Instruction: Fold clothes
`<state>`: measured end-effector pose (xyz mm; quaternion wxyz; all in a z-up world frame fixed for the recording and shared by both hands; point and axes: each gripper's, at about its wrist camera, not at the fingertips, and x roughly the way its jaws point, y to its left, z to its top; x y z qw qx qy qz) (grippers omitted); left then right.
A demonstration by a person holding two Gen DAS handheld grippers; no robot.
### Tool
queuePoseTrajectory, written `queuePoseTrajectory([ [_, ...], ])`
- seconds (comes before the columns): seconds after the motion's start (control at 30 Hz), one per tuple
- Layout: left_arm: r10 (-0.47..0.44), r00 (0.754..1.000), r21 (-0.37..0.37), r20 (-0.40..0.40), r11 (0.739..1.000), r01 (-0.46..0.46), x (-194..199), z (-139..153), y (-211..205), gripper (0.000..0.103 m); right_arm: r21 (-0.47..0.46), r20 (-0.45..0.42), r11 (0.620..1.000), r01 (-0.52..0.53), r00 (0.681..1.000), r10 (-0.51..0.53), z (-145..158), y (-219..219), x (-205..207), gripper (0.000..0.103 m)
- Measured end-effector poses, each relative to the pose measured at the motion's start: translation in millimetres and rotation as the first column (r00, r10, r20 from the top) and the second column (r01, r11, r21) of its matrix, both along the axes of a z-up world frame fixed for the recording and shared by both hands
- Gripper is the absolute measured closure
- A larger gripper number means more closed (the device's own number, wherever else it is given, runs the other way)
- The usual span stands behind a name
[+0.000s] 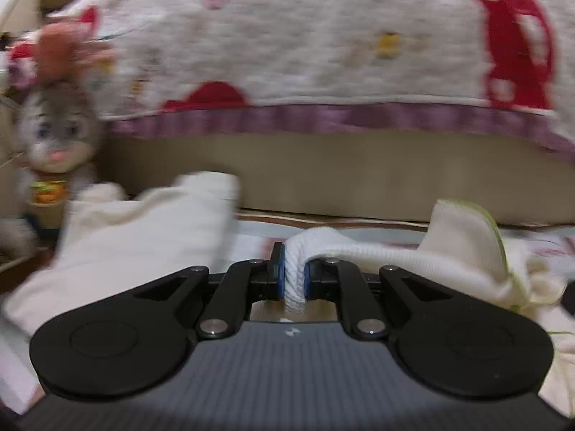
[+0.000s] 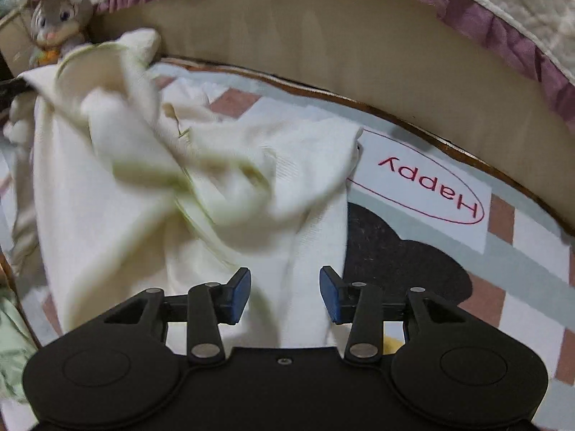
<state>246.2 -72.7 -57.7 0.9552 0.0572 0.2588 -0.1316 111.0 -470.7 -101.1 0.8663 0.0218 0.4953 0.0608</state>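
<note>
1. Cream garment (image 2: 201,194) lies bunched on the patterned cloth (image 2: 532,251), stretching from your left gripper (image 1: 294,276) across toward your right gripper (image 2: 285,291).
2. Your left jaws are clamped on a ribbed edge; your right jaws stand wide apart, empty, fabric directly between and below them.
3. Motion blur hides the garment's outline and far hem.

Your garment (image 2: 136,186) lies on the patterned sheet (image 2: 532,262), left of the label (image 2: 424,186); the plush rabbit (image 2: 59,18) sits behind.
</note>
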Motion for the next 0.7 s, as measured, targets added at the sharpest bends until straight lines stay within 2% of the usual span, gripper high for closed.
queuePoseTrajectory([
  [0.1, 0.078, 0.986, -0.086, -0.145, 0.992, -0.091, 16, -38, 34, 0.093, -0.022, -0.009, 1.000, -0.019, 1.000, 0.019, -5, 8, -6, 0.054],
  [0.17, 0.119, 0.959, -0.159, -0.257, 0.974, -0.163, 28, -56, 51, 0.093, -0.019, -0.030, 1.000, -0.015, 0.999, 0.014, -15, 11, -10, 0.054],
  [0.27, 0.106, 0.960, -0.171, -0.260, 0.973, -0.154, 30, -58, 52, 0.093, -0.009, -0.049, 1.000, 0.020, 0.999, -0.020, -32, 14, -11, 0.054],
  [0.4, 0.088, 0.961, -0.188, -0.264, 0.972, -0.141, 34, -61, 53, 0.093, 0.016, 0.006, 0.995, 0.101, 0.995, -0.101, -30, 12, -4, 0.054],
  [0.53, 0.073, 0.957, -0.145, -0.280, 0.983, -0.117, 34, -63, 49, 0.091, -0.005, 0.014, 0.985, 0.175, 0.984, -0.175, -30, 3, 8, 0.045],
  [0.6, 0.061, 0.957, -0.157, -0.285, 0.982, -0.109, 33, -63, 52, 0.084, -0.015, 0.002, 0.974, 0.226, 0.974, -0.226, -34, -3, 12, 0.044],
  [0.63, 0.055, 0.956, -0.163, -0.287, 0.981, -0.105, 32, -62, 53, 0.078, -0.011, -0.007, 0.966, 0.258, 0.966, -0.258, -37, -7, 14, 0.043],
  [0.67, 0.048, 0.954, -0.185, -0.296, 0.977, -0.106, 34, -63, 55, 0.071, 0.004, -0.020, 0.955, 0.298, 0.954, -0.298, -42, -12, 15, 0.042],
  [0.7, 0.038, 0.949, -0.219, -0.313, 0.969, -0.111, 36, -66, 59, 0.070, 0.026, -0.032, 0.941, 0.337, 0.941, -0.336, -46, -18, 16, 0.042],
])
